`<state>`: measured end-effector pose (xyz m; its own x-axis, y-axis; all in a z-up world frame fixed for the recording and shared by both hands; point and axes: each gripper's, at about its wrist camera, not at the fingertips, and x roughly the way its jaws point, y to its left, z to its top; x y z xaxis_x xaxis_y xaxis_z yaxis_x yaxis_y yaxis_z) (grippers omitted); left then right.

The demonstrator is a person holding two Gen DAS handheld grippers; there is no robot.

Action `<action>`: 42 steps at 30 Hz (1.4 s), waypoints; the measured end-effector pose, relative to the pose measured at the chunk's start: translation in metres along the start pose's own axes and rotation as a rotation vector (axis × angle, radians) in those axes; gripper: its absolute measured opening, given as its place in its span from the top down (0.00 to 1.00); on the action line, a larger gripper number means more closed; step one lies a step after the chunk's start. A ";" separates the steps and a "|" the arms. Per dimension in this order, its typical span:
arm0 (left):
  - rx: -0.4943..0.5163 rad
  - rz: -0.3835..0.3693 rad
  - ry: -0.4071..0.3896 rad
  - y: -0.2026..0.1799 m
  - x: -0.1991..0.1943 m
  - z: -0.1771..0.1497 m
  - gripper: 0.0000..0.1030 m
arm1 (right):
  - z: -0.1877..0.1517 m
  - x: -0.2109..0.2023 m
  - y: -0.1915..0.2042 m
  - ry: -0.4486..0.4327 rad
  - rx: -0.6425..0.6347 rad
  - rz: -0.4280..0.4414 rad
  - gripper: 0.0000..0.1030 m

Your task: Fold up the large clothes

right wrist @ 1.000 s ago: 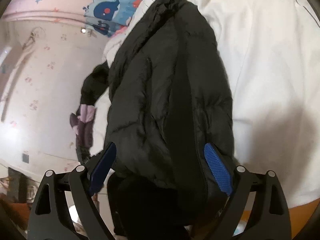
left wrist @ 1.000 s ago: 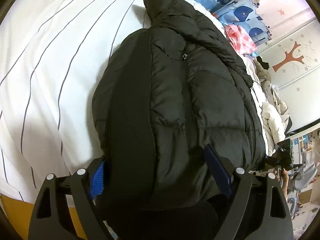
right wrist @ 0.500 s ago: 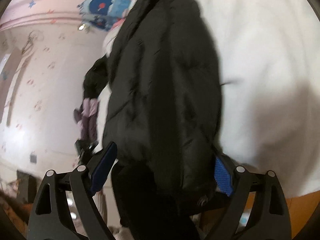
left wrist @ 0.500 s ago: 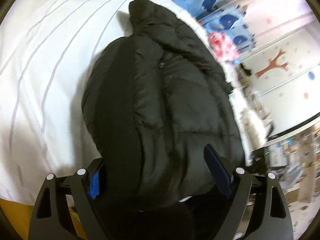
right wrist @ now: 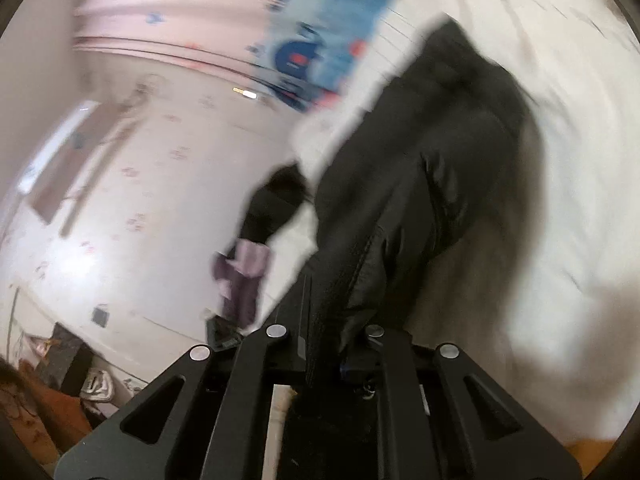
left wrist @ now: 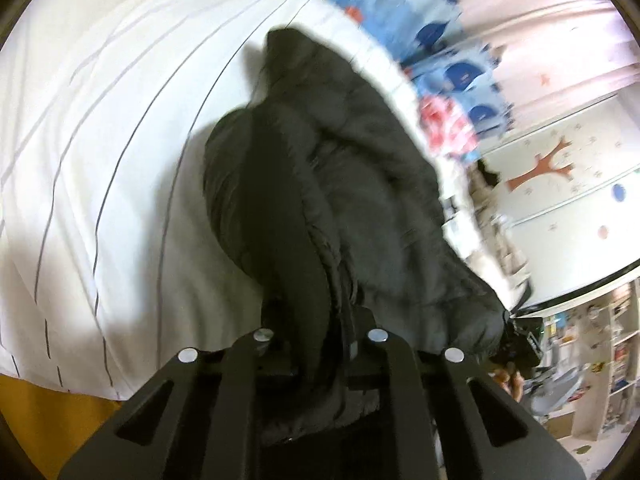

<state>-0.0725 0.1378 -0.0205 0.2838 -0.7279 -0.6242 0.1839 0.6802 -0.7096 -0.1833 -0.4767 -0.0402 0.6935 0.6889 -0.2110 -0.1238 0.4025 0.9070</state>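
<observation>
A black puffer jacket (left wrist: pixel 344 184) lies along the white striped bed (left wrist: pixel 100 128), its hood end farthest from me. My left gripper (left wrist: pixel 320 332) is shut on the jacket's near hem, with fabric bunched between the jaws. The jacket also shows in the right wrist view (right wrist: pixel 432 184), where my right gripper (right wrist: pixel 324 336) is shut on the near edge and lifts it off the sheet. Both views are blurred by motion.
Blue whale-print bedding (left wrist: pixel 448 60) and a pink garment (left wrist: pixel 444 124) lie at the far side of the bed. A wall with a tree sticker (left wrist: pixel 548 160) and shelves (left wrist: pixel 600 360) stand to the right. The bed's near edge (left wrist: pixel 60 384) shows an orange base.
Both grippers have gone from open around the jacket's near edge to shut on it. The hem is now gathered and raised, and both views have swung.
</observation>
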 end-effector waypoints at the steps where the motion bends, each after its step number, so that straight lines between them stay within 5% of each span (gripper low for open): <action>1: 0.006 -0.022 -0.013 -0.008 -0.008 0.003 0.87 | 0.004 -0.002 0.014 -0.018 -0.019 0.022 0.92; 8: 0.045 -0.147 -0.077 -0.042 -0.077 -0.010 0.89 | -0.011 -0.061 0.082 -0.059 -0.120 0.113 0.92; 12: 0.094 -0.153 -0.049 -0.042 -0.116 -0.044 0.89 | -0.047 -0.110 0.085 -0.039 -0.131 0.052 0.92; 15: 0.176 -0.062 0.082 -0.024 -0.118 -0.076 0.83 | -0.089 -0.140 0.048 0.140 -0.072 -0.049 0.81; 16: 0.186 -0.003 0.137 -0.011 -0.114 -0.087 0.79 | -0.102 -0.154 0.028 0.164 -0.038 -0.174 0.79; 19: 0.115 0.187 0.209 0.037 -0.115 -0.103 0.78 | -0.111 -0.188 -0.009 0.125 0.081 -0.319 0.76; 21: 0.049 0.285 0.142 0.059 -0.135 -0.096 0.78 | -0.100 -0.197 -0.005 0.056 0.044 -0.387 0.68; 24: 0.047 0.261 0.027 0.049 -0.145 -0.055 0.77 | -0.057 -0.158 0.017 0.025 -0.081 -0.389 0.48; 26: 0.116 0.220 -0.031 0.022 -0.122 -0.025 0.62 | -0.020 -0.107 0.030 0.024 -0.177 -0.395 0.38; 30: 0.205 0.118 -0.071 -0.023 -0.039 0.030 0.53 | 0.035 0.019 0.020 0.077 -0.292 -0.428 0.38; 32: 0.236 0.111 -0.060 -0.041 0.020 0.051 0.53 | 0.050 0.076 -0.003 0.129 -0.317 -0.509 0.38; 35: 0.237 0.237 0.031 -0.040 0.108 0.079 0.53 | 0.073 0.140 -0.070 0.217 -0.256 -0.770 0.41; 38: 0.135 0.267 0.121 -0.017 0.161 0.089 0.53 | 0.087 0.131 -0.096 0.183 -0.083 -0.692 0.44; 42: 0.161 0.204 0.091 -0.020 0.110 0.071 0.53 | 0.063 0.066 -0.057 0.174 -0.170 -0.558 0.33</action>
<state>0.0216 0.0506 -0.0522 0.2462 -0.5742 -0.7808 0.2806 0.8133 -0.5097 -0.0852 -0.4920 -0.0826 0.5618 0.4290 -0.7073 0.1036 0.8118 0.5747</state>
